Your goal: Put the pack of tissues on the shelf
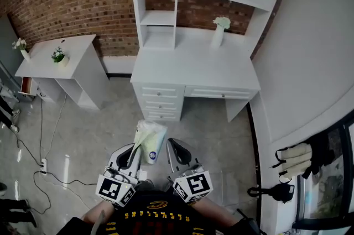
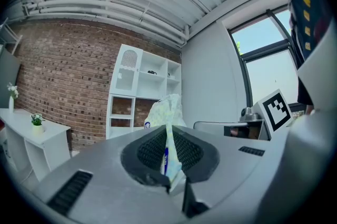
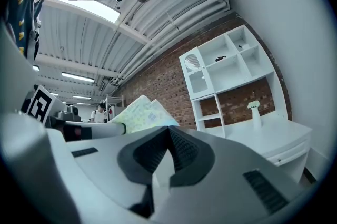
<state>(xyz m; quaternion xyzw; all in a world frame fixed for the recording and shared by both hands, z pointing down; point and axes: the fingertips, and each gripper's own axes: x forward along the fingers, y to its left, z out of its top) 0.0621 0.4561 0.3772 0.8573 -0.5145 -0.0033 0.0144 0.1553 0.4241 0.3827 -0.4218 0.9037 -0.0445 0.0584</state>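
Nearest to the head view, at six o'clock, is the person's dark shirt [image 1: 155, 222], and just above it the two grippers point toward twelve o'clock. Left gripper [image 1: 134, 150] is clenched on the pack of tissues [image 1: 150, 140], which stands up between both grippers over the grey floor [image 1: 94, 134]. Right gripper [image 1: 172, 146] is just beside the pack, at its three o'clock side. At twelve o'clock, well apart from the pack, stands the white desk [image 1: 193, 71] with the white shelf [image 1: 159, 24] on it and a vase [image 1: 218, 35] at one o'clock. A small white table [image 1: 61, 54] is at ten o'clock.

From the left gripper view, the jaws are pressed on the thin edge of the pack's wrapper, and the rest of the pack rises toward twelve o'clock in front of the shelf.

From the right gripper view, the jaws are closed together at their tips with nothing between them. The pack shows at ten o'clock, and the shelf and vase at two to three o'clock.
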